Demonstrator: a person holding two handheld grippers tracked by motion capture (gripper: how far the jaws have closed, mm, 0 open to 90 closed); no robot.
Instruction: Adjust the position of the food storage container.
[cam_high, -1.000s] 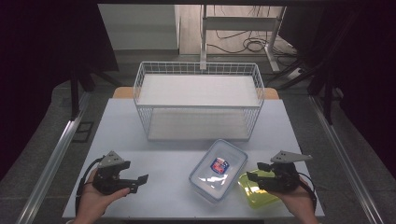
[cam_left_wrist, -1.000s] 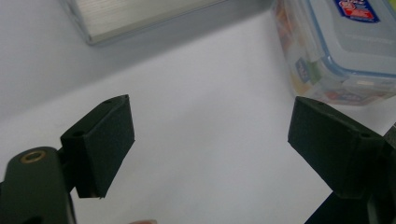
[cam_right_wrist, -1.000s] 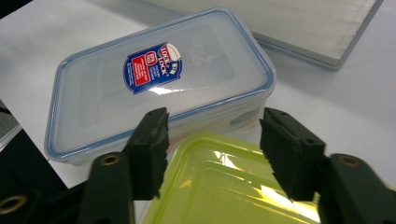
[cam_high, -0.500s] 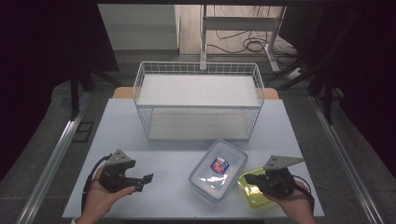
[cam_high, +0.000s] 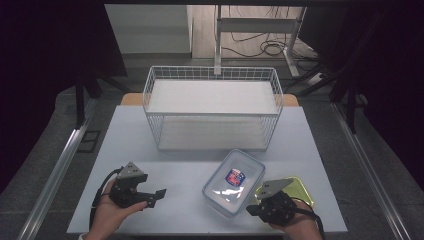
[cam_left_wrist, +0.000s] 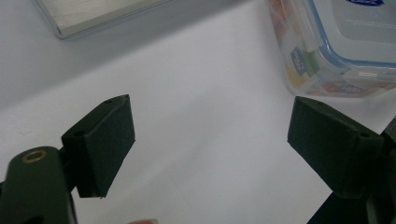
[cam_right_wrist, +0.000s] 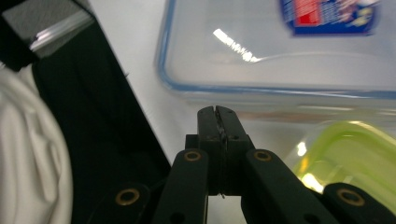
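A clear food container (cam_high: 234, 181) with a blue-rimmed lid and a red and blue label lies on the white table (cam_high: 130, 135), right of the middle. My right gripper (cam_high: 251, 209) is at its near right corner, shut with nothing between the jaws. In the right gripper view the closed tips (cam_right_wrist: 218, 116) point at the container's side wall (cam_right_wrist: 280, 51), and a yellow-green tub (cam_right_wrist: 350, 154) sits to the right. My left gripper (cam_high: 155, 197) rests at the front left, open and holding nothing. Its pads (cam_left_wrist: 105, 140) stand wide apart over bare table, with the container (cam_left_wrist: 336, 46) ahead on the right.
A white wire basket (cam_high: 212, 107) with a flat white insert stands at the back middle of the table. The yellow-green tub (cam_high: 295, 192) lies at the front right, partly under my right hand. The front table edge runs just below both hands.
My right gripper's jaws have come together, and the hand has slid left and toward the front edge, up to the container's corner. The left gripper has barely moved.
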